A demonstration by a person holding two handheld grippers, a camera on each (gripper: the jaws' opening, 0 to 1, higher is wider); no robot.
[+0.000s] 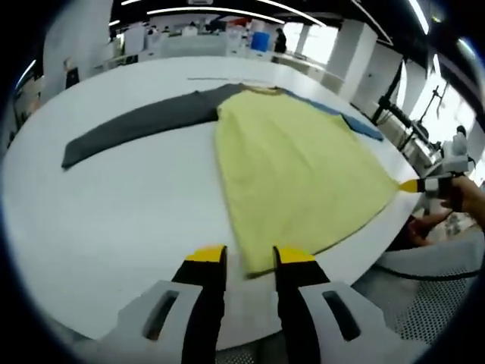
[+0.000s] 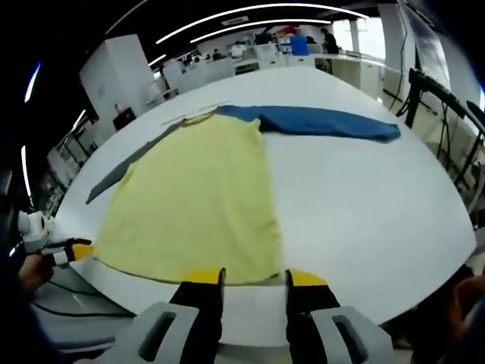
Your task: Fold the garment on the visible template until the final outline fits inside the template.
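Observation:
A garment lies flat on the round white table (image 1: 114, 220): yellow body (image 1: 292, 163), grey sleeve (image 1: 136, 123) stretched left, blue sleeve (image 1: 356, 123) stretched right. My left gripper (image 1: 250, 254) is open at the near hem corner, jaws on either side of the fabric edge. In the right gripper view, the yellow body (image 2: 193, 197) spreads ahead, the blue sleeve (image 2: 326, 121) runs right and the grey sleeve (image 2: 125, 171) runs left. My right gripper (image 2: 254, 277) is open at the other hem corner. Each gripper also appears in the other's view, the right gripper (image 1: 415, 184) and the left gripper (image 2: 77, 249), at the hem's ends.
A thin line (image 2: 193, 112) lies on the table just beyond the collar. The table edge (image 1: 356, 262) runs close under the hem. A person's hand (image 1: 474, 201) holds the right gripper. Cables and floor lie below the table; desks and shelving stand far behind.

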